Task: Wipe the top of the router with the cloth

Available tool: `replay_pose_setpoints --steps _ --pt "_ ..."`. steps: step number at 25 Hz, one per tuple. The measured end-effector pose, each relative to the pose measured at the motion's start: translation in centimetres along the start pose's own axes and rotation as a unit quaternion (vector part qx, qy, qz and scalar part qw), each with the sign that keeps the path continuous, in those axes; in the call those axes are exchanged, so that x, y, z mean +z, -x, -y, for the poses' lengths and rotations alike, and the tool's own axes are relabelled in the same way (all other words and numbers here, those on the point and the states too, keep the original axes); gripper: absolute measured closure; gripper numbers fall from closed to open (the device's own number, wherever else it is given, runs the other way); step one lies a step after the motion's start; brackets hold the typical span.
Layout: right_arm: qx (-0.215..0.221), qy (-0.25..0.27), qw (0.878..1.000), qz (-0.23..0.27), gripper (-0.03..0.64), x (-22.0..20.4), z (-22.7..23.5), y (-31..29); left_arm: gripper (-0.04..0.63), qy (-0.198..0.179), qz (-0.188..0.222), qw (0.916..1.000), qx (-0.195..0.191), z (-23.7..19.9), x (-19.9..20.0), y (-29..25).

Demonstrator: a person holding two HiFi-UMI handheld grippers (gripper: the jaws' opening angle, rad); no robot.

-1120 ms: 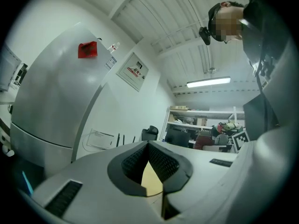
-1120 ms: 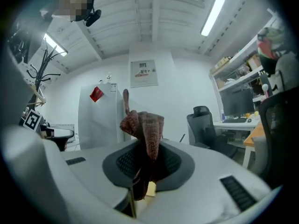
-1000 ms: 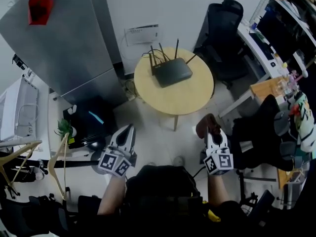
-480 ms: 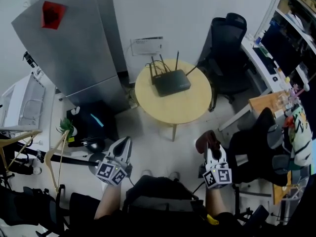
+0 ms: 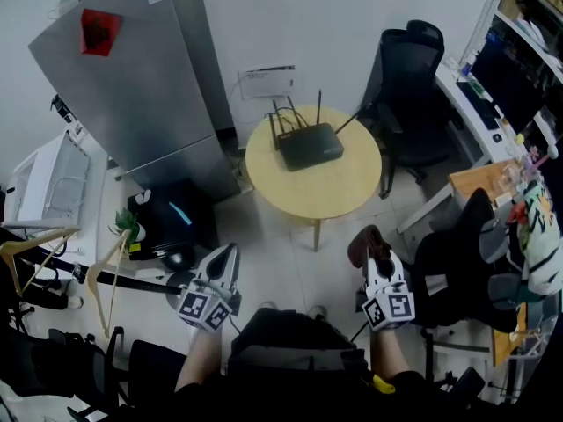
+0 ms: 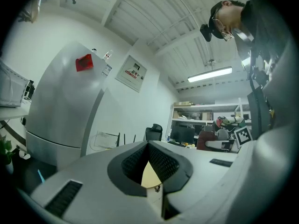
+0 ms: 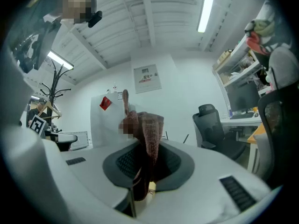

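Observation:
The black router [image 5: 310, 146] with several upright antennas sits at the back of a round yellow table [image 5: 325, 192], well ahead of both grippers. My right gripper [image 5: 374, 251] [image 7: 147, 146] is held low in front of the person, shut on a reddish-brown cloth [image 5: 367, 238] [image 7: 148, 125] that bunches up above its jaws. My left gripper [image 5: 227, 260] [image 6: 148, 146] is level with it at the left. Its jaws meet at the tips with nothing between them. Both are over the floor, a good way short of the table.
A tall grey cabinet [image 5: 132, 86] stands left of the table. A black office chair [image 5: 409, 86] stands at the table's right, with a desk and monitor [image 5: 506, 82] beyond it. A black box [image 5: 171, 218], a small plant [image 5: 127, 227] and a wooden hanger stand [image 5: 97, 280] are at the left. A clothes-draped chair [image 5: 466, 253] is close on the right.
The head camera has shifted a little, so the table sits slightly lower in view. Both grippers have kept their places and the right one still holds the cloth.

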State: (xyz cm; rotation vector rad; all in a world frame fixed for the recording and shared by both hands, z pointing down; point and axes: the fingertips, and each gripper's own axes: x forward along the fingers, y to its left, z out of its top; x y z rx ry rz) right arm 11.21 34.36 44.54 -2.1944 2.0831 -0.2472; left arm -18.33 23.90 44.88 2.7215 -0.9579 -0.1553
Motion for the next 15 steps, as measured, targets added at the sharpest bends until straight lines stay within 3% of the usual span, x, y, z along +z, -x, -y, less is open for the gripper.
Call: replay_pose_setpoints --steps 5,15 --pt "0.017 0.007 1.0 -0.003 0.56 -0.3 -1.2 -0.4 0.603 0.005 -0.002 1.0 0.007 -0.3 -0.8 0.3" --pt "0.008 0.002 1.0 0.003 0.561 -0.3 -0.7 -0.7 0.603 0.014 -0.017 0.9996 -0.015 1.1 -1.9 -0.7"
